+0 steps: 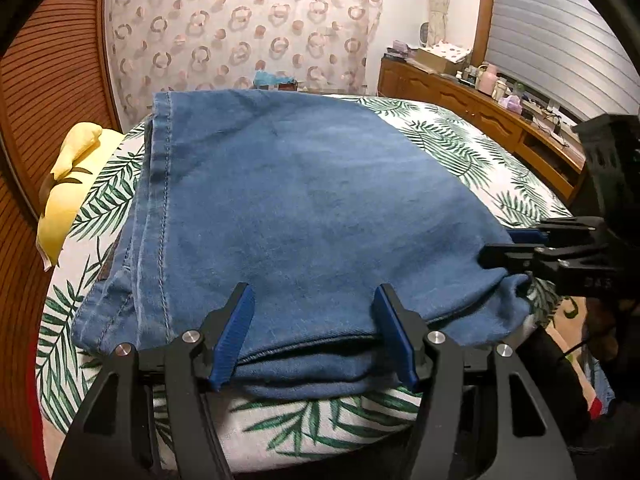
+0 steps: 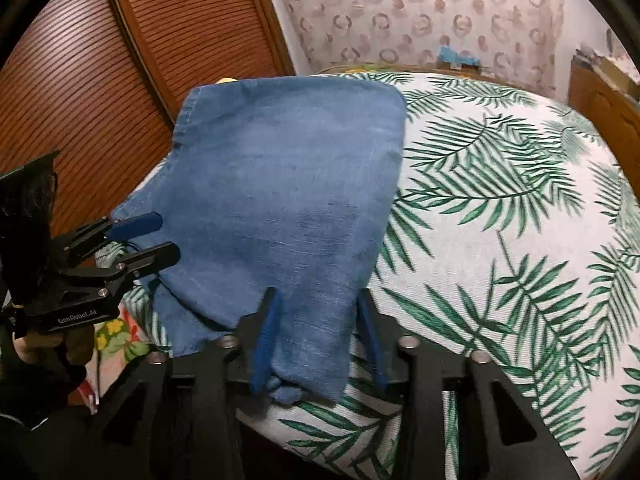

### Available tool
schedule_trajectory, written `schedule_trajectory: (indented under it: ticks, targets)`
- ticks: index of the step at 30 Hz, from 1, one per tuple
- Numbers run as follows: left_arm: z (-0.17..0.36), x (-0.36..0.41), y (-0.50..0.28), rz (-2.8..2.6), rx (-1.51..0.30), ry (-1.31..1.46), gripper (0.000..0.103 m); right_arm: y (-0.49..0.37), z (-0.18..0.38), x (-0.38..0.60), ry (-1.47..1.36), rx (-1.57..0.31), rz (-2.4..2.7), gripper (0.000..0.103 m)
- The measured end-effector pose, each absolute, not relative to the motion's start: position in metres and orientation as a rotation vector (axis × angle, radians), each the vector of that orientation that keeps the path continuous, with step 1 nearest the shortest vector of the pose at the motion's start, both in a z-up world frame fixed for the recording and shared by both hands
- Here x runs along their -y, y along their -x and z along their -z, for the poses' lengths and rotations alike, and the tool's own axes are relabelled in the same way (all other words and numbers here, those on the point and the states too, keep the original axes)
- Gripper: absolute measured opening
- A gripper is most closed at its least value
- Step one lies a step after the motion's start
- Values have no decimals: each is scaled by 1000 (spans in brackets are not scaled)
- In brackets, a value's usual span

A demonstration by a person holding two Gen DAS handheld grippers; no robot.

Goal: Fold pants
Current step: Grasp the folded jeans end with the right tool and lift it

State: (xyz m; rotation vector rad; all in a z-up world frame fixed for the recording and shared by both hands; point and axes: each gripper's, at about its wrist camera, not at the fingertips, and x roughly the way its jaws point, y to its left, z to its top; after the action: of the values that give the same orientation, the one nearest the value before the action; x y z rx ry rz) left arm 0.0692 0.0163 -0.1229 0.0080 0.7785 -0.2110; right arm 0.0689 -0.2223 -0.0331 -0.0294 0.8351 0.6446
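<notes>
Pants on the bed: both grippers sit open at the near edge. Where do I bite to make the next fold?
Grip the pants along the near folded edge, where the layers stack thick and overhang the leaf-print sheet. Come in low from the near side, left gripper and right gripper each with one finger under the stack. The hemmed end lies far away, so probably carry the near edge toward it.

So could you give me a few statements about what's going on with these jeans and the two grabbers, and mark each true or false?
1. The blue pants lie folded on a leaf-print bedspread. True.
2. The left gripper is clamped shut. False: its jaws are spread open at the pants' near edge.
3. A yellow pillow sits to the left of the pants. True.
4. The right gripper hangs far from the pants. False: its open jaws straddle a corner of them.
</notes>
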Motion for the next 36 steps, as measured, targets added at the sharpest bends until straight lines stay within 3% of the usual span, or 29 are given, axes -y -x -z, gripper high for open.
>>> schedule_trajectory:
  ticks: [5, 8, 26, 36]
  targets:
    - [126, -14, -63, 223, -780, -37, 63, -65, 26, 223, 17, -791, -653, 15]
    - [126, -18, -64, 224, -777, -12, 63, -60, 14, 224, 9, -742, -673, 11]
    - [90, -68, -43, 143, -693, 80, 63, -62, -61, 154, 105, -579, -842, 9]
    - [80, -123, -30, 23, -652, 138, 63, -80, -51, 86, 191, -581, -961, 9]
